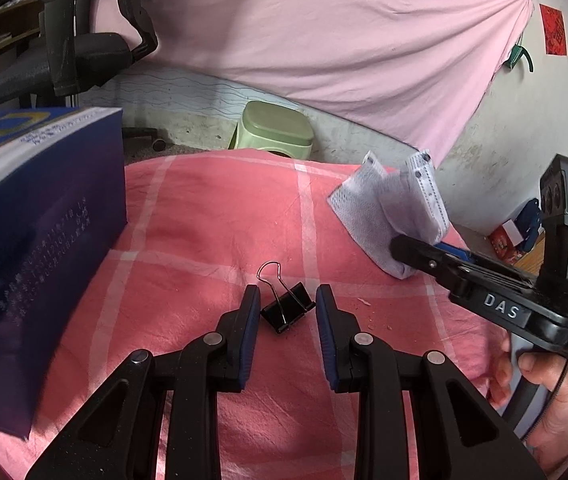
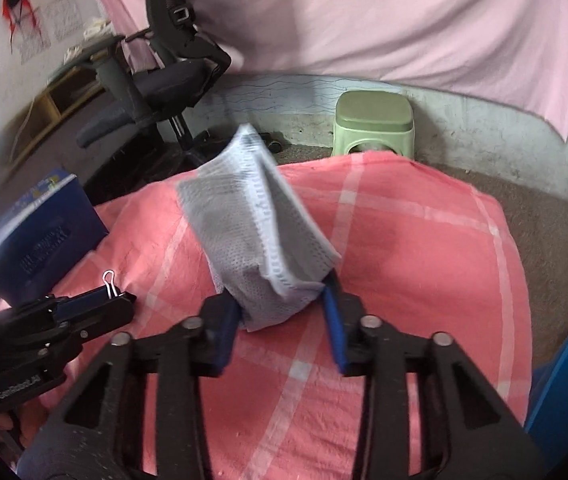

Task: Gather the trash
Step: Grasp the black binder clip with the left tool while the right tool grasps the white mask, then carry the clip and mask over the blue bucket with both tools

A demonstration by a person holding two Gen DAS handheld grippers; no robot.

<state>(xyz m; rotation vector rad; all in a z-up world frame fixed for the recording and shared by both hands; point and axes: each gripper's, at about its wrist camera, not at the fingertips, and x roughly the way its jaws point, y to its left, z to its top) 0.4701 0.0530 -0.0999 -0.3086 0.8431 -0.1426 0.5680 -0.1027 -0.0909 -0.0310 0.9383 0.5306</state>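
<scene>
While held up off the pink checked cloth (image 2: 424, 240), crumpled face mask (image 2: 260, 240) is pinched by R gripper (image 2: 284, 312), prob. for carrying off as trash | L gripper (image 1: 287, 312) spread, binder clip (image 1: 288, 306) bracketed betw. fingers, not yet squeezed | blue box (image 1: 40, 240) at L edge.

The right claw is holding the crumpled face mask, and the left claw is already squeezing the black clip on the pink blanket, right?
Not quite. The left claw is open around the black clip, not squeezing it; the left wrist view shows gaps on both sides. The right claw does hold the face mask over the pink blanket.
</scene>
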